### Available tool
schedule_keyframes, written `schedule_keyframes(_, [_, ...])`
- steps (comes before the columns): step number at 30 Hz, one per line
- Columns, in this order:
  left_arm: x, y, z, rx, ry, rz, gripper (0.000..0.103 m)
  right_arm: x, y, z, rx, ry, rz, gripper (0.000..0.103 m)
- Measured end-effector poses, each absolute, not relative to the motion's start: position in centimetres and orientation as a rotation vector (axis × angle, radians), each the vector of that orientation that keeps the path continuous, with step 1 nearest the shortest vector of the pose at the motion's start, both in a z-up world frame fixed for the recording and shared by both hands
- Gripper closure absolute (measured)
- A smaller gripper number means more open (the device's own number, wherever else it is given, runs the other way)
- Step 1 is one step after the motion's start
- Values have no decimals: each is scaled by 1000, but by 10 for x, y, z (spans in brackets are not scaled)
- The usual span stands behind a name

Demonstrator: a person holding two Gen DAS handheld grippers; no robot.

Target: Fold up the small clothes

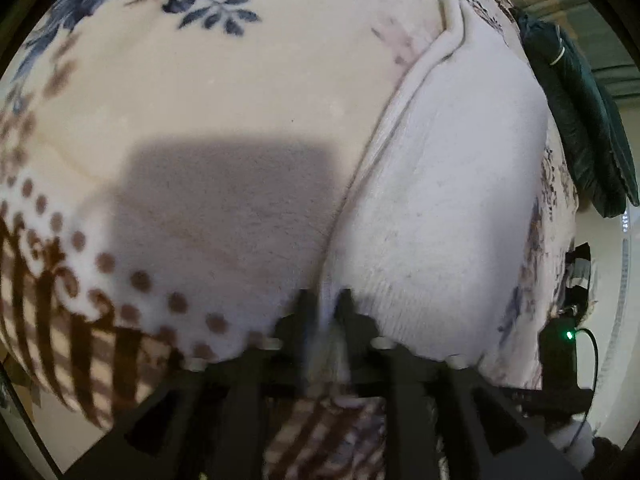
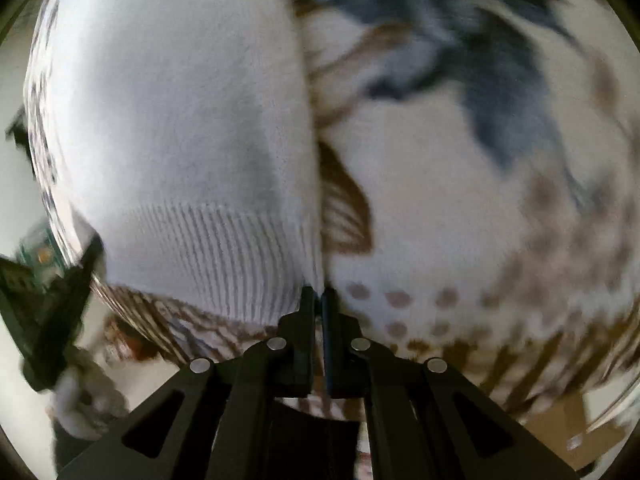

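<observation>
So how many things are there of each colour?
White: 1, the knit garment, pinched by the left gripper and right gripper.
Floral cream: 1, the blanket underneath.
Dark green: 1, the cloth item at the far edge.
Black: 2, the grippers.
Total: 5

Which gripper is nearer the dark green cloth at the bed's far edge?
Left. The left gripper pinches the white garment's edge, with the green cloth just beyond it. The right gripper grips the ribbed hem; no green cloth shows there.
</observation>
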State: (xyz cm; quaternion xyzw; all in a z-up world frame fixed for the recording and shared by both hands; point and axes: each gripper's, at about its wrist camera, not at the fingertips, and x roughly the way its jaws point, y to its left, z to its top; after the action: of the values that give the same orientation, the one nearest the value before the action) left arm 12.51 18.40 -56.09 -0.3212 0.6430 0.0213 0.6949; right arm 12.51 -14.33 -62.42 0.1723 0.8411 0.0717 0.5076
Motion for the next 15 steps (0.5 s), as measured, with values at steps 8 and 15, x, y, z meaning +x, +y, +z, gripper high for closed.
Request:
schedule_keyframes(8, [139, 200, -551, -780, 1386, -77, 34, 140, -179, -599, 685, 1961, 258, 43])
schedule_keyframes(15, [163, 177, -585, -772, 1448, -155, 34, 150, -177, -643, 915, 1905, 294, 40])
